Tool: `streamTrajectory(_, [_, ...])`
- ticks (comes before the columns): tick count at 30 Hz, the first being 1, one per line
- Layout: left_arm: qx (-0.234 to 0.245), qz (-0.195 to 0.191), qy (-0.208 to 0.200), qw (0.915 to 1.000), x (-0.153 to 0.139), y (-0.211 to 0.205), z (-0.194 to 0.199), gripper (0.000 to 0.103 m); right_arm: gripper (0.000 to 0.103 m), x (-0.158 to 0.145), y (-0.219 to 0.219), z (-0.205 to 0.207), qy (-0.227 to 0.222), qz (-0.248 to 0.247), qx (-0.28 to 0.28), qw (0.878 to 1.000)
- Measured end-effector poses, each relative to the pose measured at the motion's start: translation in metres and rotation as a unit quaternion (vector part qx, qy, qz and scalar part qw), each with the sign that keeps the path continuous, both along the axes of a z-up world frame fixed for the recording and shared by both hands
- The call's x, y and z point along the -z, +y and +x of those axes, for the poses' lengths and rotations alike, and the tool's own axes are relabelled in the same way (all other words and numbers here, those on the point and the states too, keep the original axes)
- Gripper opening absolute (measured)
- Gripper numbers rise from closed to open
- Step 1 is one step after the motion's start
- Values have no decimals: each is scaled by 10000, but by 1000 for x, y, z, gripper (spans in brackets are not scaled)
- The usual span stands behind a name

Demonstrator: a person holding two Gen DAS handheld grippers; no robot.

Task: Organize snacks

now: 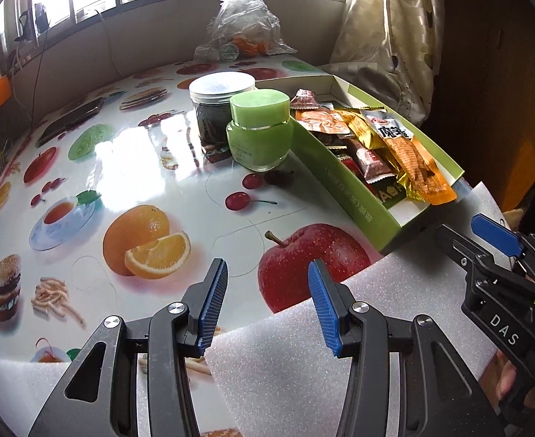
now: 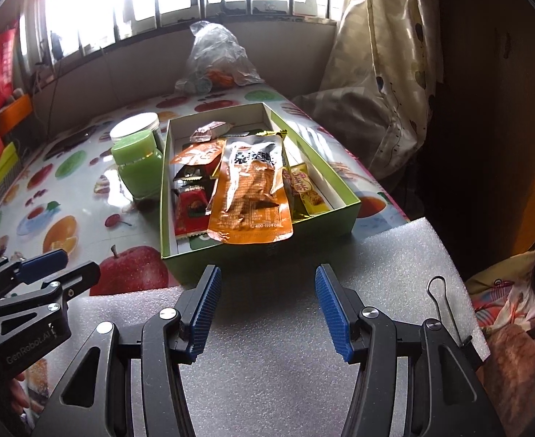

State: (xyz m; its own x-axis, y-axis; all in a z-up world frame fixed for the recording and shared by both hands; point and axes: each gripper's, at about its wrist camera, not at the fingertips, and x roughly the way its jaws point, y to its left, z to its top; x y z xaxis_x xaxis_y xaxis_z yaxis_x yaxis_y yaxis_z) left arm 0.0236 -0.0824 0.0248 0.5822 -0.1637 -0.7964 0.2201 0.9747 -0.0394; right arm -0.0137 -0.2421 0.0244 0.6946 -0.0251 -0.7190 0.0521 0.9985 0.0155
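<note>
Snacks: your packets lie piled in the green box (image 2: 256, 182), the big orange pouch (image 2: 251, 196) on top.
Beside the box: a green jar (image 2: 140, 167) touches its left wall, with a white-lidded jar (image 1: 218, 109) just behind.
Near edge: a foam sheet (image 2: 304, 273) lies under both tools.
Left gripper (image 1: 267, 306): your jaws stand apart, empty.
Right gripper (image 2: 265, 309): jaws wide, empty.
Far end: a plastic bag (image 2: 213, 58) sits by the window.

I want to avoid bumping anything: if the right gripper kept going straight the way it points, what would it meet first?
Probably the near wall of the green box, just past the foam sheet below the open right gripper; depth is hard to judge.
</note>
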Motion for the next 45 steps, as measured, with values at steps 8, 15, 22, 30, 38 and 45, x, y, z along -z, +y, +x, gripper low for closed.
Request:
streamTrajectory(8, [-49,78,76,9999,11,-1,-1,48,54,17,3,0,223,-131,37,9997])
streamTrajectory(15, [-74,71,44,9999,16,-1,0,48,58,20,3,0,189,-146,83,9997])
streamTrajectory(22, [-80,156,-44,9998,18,-2,-2,48,58,21,3,-1,152,-157,144,9997])
streamTrajectory(30, [-116,146,-38,9998,18,-2,-1,48,58,22,2,-1,138,-135,191,9996])
streamTrajectory(38, [-123,153,-37,9998,18,-2,-1,48,58,22,3,-1,139,-119,211,9996])
streamTrajectory(45, [-116,150,-36,9998,18,-2,-1,48,58,22,2,-1,142,-120,220,9996])
